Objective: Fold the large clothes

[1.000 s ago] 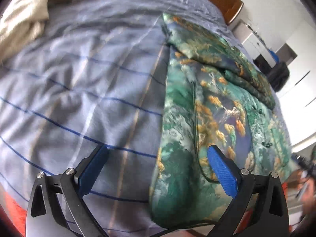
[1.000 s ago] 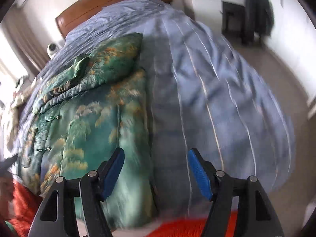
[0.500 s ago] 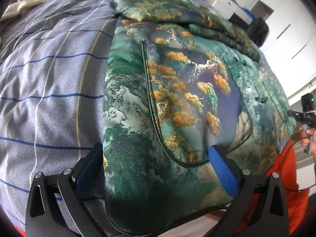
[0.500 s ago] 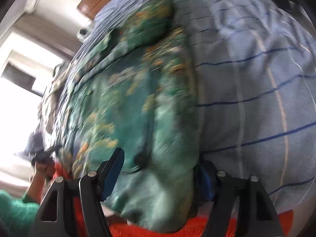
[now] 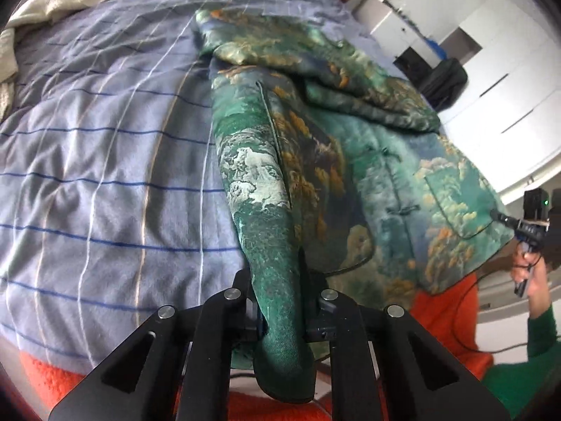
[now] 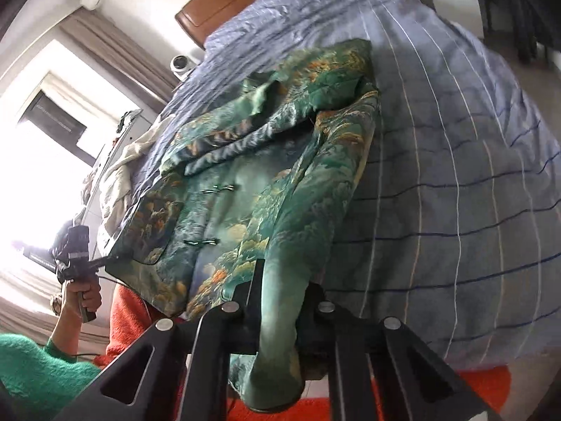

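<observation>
jacket: green brocade, gold and white landscape pattern
bedcover: pale blue, dark blue and white lines
blanket: orange-red

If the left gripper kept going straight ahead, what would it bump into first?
The left gripper is already shut on the green jacket, so more of that jacket lies right ahead. Past it looks like the striped blanket, though depth is hard to judge.

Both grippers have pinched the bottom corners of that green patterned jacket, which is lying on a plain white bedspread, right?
Not quite: the bedspread is blue with thin stripes, as the left wrist view shows. Both the left gripper and right gripper do pinch the green patterned jacket.
</observation>
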`<state>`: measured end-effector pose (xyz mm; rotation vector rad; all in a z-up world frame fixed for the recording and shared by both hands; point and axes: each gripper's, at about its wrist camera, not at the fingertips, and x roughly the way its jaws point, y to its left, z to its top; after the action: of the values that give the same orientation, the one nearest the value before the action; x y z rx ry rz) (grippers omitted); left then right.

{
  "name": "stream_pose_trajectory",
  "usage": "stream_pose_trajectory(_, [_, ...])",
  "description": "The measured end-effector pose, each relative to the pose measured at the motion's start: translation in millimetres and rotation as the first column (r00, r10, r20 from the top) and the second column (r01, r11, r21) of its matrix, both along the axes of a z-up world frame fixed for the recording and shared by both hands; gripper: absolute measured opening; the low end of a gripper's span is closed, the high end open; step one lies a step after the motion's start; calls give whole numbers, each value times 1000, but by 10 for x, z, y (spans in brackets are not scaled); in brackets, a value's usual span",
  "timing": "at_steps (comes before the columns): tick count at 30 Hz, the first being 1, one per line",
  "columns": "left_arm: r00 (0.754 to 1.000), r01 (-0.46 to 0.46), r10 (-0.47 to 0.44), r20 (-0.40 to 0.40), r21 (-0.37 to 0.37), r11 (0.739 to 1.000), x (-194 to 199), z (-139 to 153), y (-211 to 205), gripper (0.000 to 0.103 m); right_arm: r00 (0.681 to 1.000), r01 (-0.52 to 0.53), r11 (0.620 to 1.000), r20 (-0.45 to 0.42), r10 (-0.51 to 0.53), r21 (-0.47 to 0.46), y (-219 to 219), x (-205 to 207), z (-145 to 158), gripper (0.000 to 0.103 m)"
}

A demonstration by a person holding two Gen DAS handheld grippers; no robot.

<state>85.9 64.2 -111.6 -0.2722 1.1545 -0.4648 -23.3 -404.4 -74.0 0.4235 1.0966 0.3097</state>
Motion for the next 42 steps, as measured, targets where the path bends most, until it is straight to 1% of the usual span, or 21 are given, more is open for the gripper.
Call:
stream_pose_trajectory(3, [1000,1,-1,-21,22,1000,-187,28,86,11,1000,-4,1000,-10,4,16,40,-178,77,12])
stream_pose_trajectory(9, [990,25,-25,-140,-1,1000,-831,96,463,11,995,59,988,-90,-46,146,48,-813,98,12])
stream_pose_trajectory(12, [988,9,-21,-154,-78,997,-915,338,583,11,992,98,968,-94,-78,230,33,-1063,234,12])
stream_pose_trajectory(14, [995,-21,6,-103,-149,989,-720,585,606,11,990,138,950,-81,-119,281,-24,-1022,331,12])
stream_pose_trajectory(17, [999,-40,45,19,-215,976,-190,950,580,11,988,148,926,-13,-153,346,-132,-539,467,12])
stream_pose_trajectory(21, [984,-109,139,115,-235,966,668,1096,566,15,974,183,908,56,-219,377,-335,365,459,12])
stream_pose_trajectory(24, [962,-210,238,133,-194,958,1370,812,515,27,950,255,899,82,-302,356,-524,1106,256,13])
stream_pose_trajectory(25, [957,-237,260,127,-172,956,1596,621,468,27,948,262,894,75,-308,362,-553,1366,100,14])
stream_pose_trajectory(28, [964,-257,260,57,-55,965,1979,57,289,28,935,331,884,14,-355,331,-562,1900,-442,18])
stream_pose_trajectory(29, [967,-253,254,21,-35,967,2083,-55,248,29,927,363,873,-27,-375,326,-565,2012,-606,24])
stream_pose_trajectory(30, [965,-260,261,3,-49,964,2108,-81,286,30,911,408,845,-89,-403,345,-587,2099,-824,37])
stream_pose_trajectory(31, [962,-273,272,-20,-96,957,2124,-81,341,33,887,459,797,-152,-436,392,-632,2146,-1030,42])
stream_pose_trajectory(32, [957,-290,282,-68,-203,935,2168,-58,470,43,860,504,729,-194,-472,464,-694,2155,-1163,50])
stream_pose_trajectory(33, [953,-304,285,-108,-278,911,2188,-15,564,53,846,523,683,-213,-489,509,-726,2134,-1203,62])
stream_pose_trajectory(34, [947,-319,281,-153,-359,877,2223,12,693,57,834,533,622,-233,-500,573,-785,2146,-1223,68])
stream_pose_trajectory(35, [945,-327,281,-170,-410,851,2248,63,810,65,834,526,594,-233,-500,608,-839,2172,-1209,80])
stream_pose_trajectory(36, [943,-333,294,-157,-417,845,2247,134,875,77,838,510,586,-211,-503,630,-886,2194,-1135,82])
stream_pose_trajectory(38, [932,-354,356,-60,-352,867,2173,327,1082,95,845,479,639,-120,-520,602,-960,2216,-888,82])
stream_pose_trajectory(39, [932,-348,362,-17,-326,879,2144,373,1133,96,852,463,675,-80,-517,575,-977,2221,-774,83])
stream_pose_trajectory(41, [951,-284,308,41,-287,915,2088,409,1102,98,888,413,787,-12,-460,458,-923,2244,-552,83])
stream_pose_trajectory(42, [965,-236,257,48,-266,935,2080,336,1029,99,914,375,859,16,-405,348,-832,2280,-477,83])
